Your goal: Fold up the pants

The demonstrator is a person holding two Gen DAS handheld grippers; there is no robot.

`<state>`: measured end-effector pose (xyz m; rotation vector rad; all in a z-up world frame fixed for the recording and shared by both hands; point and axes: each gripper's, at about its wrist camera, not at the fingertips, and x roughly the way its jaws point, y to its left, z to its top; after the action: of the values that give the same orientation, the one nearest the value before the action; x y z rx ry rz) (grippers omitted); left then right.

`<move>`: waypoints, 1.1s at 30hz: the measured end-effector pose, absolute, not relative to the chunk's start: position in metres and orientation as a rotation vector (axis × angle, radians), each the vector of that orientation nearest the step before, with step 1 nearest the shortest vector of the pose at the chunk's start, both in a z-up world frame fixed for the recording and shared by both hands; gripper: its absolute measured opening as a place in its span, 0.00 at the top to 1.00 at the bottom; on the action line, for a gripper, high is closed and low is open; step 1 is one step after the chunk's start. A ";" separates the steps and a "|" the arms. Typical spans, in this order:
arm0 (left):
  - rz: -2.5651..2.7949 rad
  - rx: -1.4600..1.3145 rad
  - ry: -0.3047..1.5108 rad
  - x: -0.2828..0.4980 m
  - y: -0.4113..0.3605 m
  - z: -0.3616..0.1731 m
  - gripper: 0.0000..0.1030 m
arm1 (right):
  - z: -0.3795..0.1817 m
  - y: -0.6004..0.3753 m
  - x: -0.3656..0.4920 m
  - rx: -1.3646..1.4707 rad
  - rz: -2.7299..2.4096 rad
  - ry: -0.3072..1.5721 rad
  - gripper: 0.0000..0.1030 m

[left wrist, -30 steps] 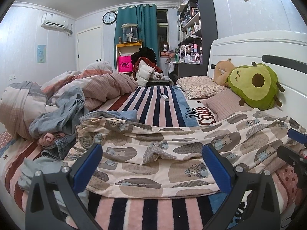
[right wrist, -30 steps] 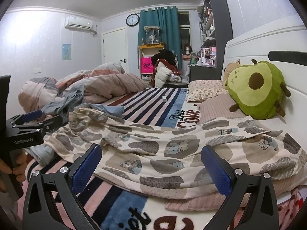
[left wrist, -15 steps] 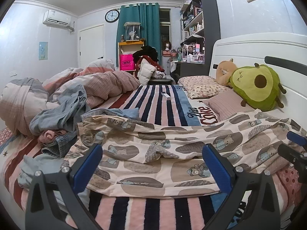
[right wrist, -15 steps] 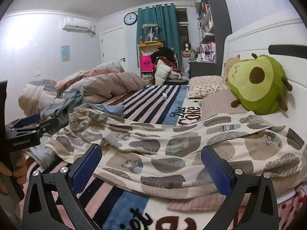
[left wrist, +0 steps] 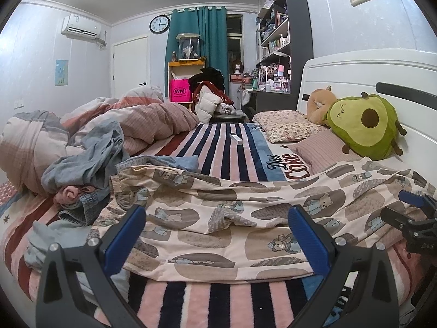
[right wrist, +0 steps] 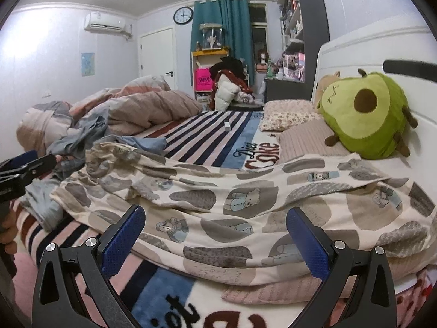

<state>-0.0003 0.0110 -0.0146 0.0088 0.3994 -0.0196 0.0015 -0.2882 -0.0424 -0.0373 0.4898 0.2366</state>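
Pants in cream bear-print cotton (left wrist: 218,218) lie spread across the striped plush bed blanket (left wrist: 218,150). We hold left gripper (left wrist: 217,235) and right gripper (right wrist: 215,232) apart, empty. Approach step: next, we grasp an edge.

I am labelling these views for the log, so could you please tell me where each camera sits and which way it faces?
Left wrist: on the left gripper, low at the bed's near edge, facing across the bear-print pants toward the curtain; the right gripper shows at its right edge.
Right wrist: on the right gripper, further toward the headboard, facing likewise; the left gripper and a hand show at left.
Shared: pants, avocado plush, wall clock.
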 end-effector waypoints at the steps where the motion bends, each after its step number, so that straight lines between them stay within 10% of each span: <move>1: -0.019 0.009 0.399 0.000 0.012 -0.015 0.00 | -0.043 -0.289 0.002 -0.039 0.232 0.491 0.00; 33: -0.097 -0.163 0.562 0.030 0.065 -0.061 0.01 | -0.049 -0.315 -0.012 0.027 0.136 0.527 0.01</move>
<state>0.0296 0.0649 -0.0611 -0.1632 0.5623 -0.0973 -0.0121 -0.3151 -0.0486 0.0274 0.5268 0.1361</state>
